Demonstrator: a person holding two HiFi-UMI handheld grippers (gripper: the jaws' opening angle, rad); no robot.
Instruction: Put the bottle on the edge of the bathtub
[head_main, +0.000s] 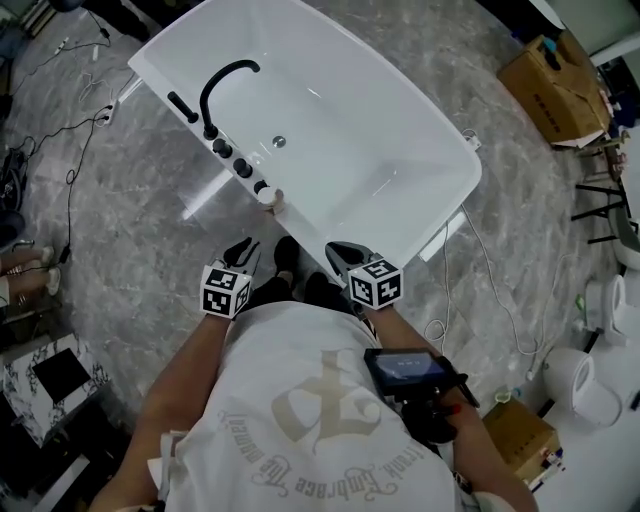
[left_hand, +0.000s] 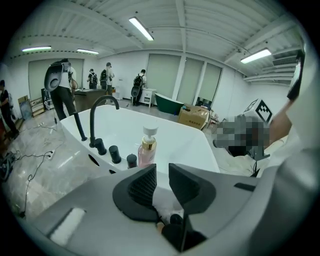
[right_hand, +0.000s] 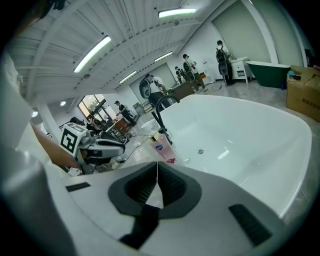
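The room has a grey marble floor (head_main: 130, 230) with thin cables lying on it, and a large white bathtub (head_main: 400, 120) stands in the middle, its inside bare except for the drain. On the tub's wide rim there is a black curved faucet (head_main: 222, 85), and after it a row of black knobs (head_main: 243, 167). The bottle (head_main: 268, 196) stands upright on this same edge, just beside the last knob at the end nearer to the person. In the left gripper view it shows as a pink bottle with a gold collar and a white pump top. Whether it touches the knob I cannot tell. The person, in a white printed shirt, stands at the near side of the tub and holds both grippers low in front of the body, apart from the bottle. The left gripper (head_main: 240, 252) points toward the bottle. Its jaws stand with a narrow gap between them and nothing is in this gap. The right gripper (head_main: 345, 255) is near the left one, and its jaws meet at the tips with nothing held. A cardboard box (head_main: 555, 80) stands on the floor beyond the far corner of the tub. In the gripper views some people with backpacks stand far behind, under long ceiling lights.
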